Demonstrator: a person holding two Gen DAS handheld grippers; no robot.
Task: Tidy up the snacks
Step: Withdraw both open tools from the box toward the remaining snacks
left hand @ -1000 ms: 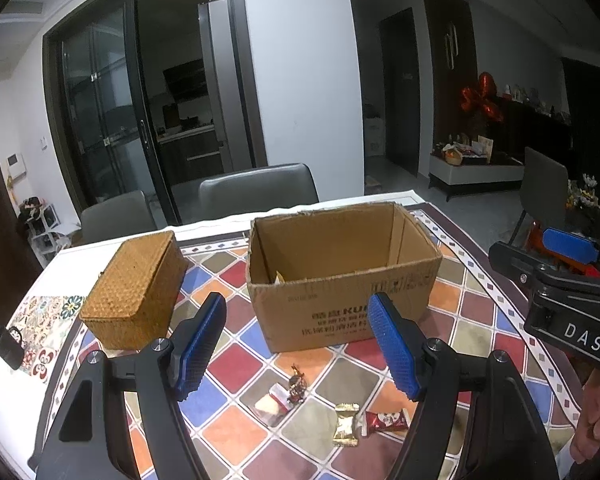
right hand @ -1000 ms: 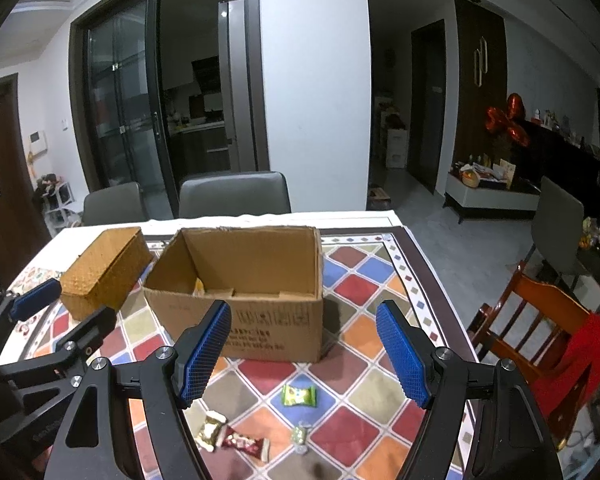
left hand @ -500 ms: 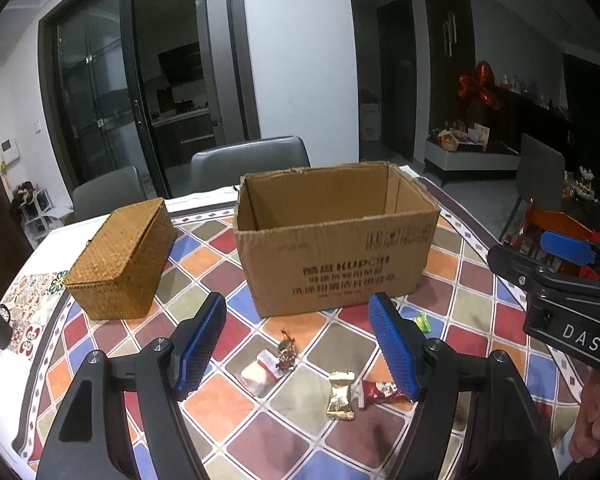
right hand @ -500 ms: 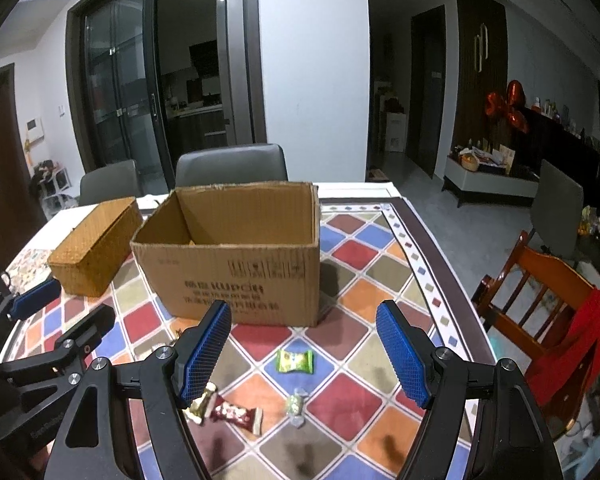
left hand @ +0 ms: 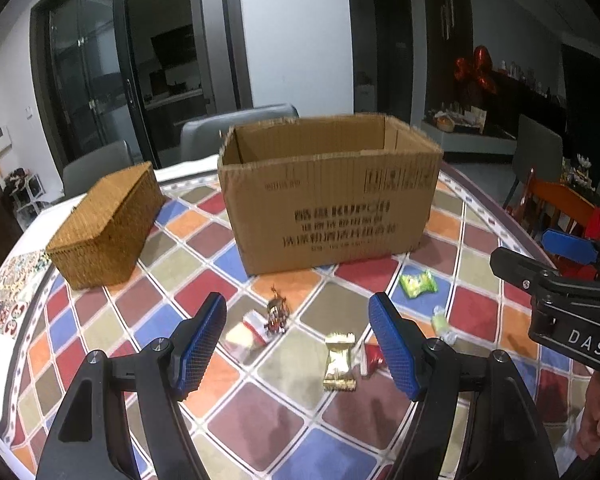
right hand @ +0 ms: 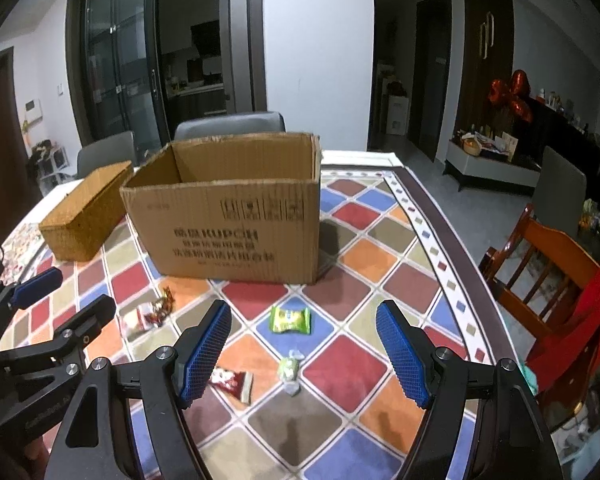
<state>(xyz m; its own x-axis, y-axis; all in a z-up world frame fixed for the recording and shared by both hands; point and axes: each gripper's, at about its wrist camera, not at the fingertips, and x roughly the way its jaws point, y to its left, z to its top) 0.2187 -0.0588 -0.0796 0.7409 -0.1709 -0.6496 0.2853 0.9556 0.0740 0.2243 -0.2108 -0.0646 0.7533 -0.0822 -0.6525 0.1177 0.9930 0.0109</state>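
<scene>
The table (right hand: 384, 216), covered in a checked cloth of many colours, carries everything. Toward its far edge an open cardboard box (left hand: 328, 196) stands upright, and a closed woven basket (left hand: 108, 228) sits just beside it nearer the far left corner. The snacks lie loose on the cloth in front of the box, near the near edge: a green packet (right hand: 290, 319), a gold wrapper (left hand: 340, 360), a red packet (right hand: 232, 382), a red-and-white packet (left hand: 250, 330) touching a small brown candy (left hand: 278, 314), and a pale green twist candy (right hand: 290, 370). The left gripper (left hand: 298, 346) hangs above the gold wrapper with its jaws wide and nothing between them; the right gripper (right hand: 302, 354) hangs above the twist candy, jaws likewise wide and empty. The risk I see is crowding: the two grippers sit close side by side, so a reach for the red packet, which lies between them, could knock one against the other. Flat wrappers on cloth may also slide or pinch the fabric, and the touching pair may come up together. The box floor is hidden behind its front wall, so its contents are unknown; the basket's too. The left view is blurred, and the printing on the wrappers is unreadable.
</scene>
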